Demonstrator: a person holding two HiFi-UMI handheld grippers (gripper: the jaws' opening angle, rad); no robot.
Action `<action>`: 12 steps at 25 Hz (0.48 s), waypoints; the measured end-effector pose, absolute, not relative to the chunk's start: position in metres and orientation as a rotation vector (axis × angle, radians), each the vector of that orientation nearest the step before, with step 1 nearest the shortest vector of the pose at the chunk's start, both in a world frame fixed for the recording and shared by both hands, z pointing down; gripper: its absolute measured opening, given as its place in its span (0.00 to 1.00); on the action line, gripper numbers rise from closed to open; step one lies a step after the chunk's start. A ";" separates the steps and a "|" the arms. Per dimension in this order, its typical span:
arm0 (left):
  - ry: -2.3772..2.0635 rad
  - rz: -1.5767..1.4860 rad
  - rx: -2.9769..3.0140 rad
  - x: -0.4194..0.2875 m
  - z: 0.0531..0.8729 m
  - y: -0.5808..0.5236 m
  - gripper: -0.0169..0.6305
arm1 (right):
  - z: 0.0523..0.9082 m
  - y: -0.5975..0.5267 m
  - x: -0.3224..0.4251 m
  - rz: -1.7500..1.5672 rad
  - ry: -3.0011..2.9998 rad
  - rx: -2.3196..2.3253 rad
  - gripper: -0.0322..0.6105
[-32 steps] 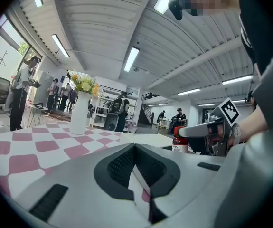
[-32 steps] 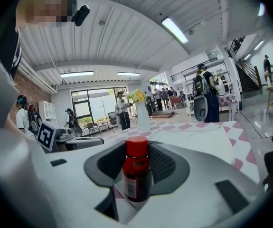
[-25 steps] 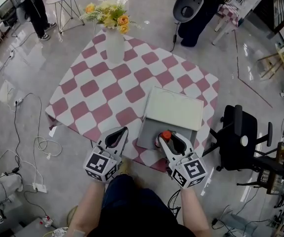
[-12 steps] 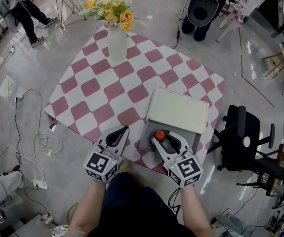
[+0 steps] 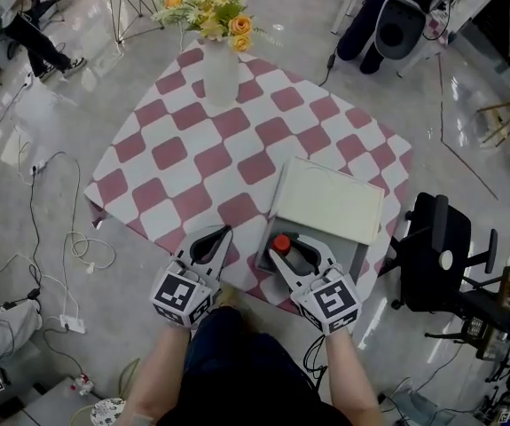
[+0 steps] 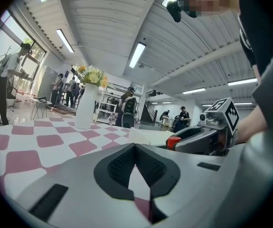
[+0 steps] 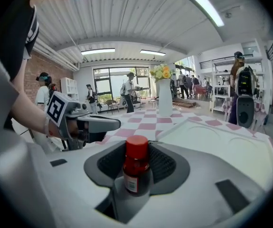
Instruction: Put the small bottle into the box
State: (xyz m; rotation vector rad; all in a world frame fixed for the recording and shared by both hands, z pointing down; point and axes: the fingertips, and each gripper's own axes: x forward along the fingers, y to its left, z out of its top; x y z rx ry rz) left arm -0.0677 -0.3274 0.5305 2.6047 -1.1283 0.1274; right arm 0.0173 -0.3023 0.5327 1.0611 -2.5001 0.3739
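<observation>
The small bottle [image 5: 281,243] has a red cap and a dark body; it stands upright between the jaws of my right gripper [image 5: 292,248], which is shut on it. In the right gripper view the bottle [image 7: 136,167] fills the middle of the jaws. It hangs over the near left part of the grey box [image 5: 354,254], whose white lid [image 5: 330,198] lies behind. My left gripper [image 5: 223,235] rests at the table's near edge, left of the box, shut and empty; its tips meet in the left gripper view [image 6: 135,148].
A pink and white checkered cloth [image 5: 192,167] covers the table. A white vase of flowers [image 5: 220,74] stands at the far side. A black chair [image 5: 436,247] is close on the right. Cables [image 5: 59,229] lie on the floor at left.
My right gripper has carried the bottle a little left and lower over the box's near side. The left gripper has hardly moved.
</observation>
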 end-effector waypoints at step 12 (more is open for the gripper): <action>-1.143 0.129 2.605 -0.069 0.528 -0.328 0.03 | 0.536 -0.298 0.016 0.351 -2.497 0.992 0.28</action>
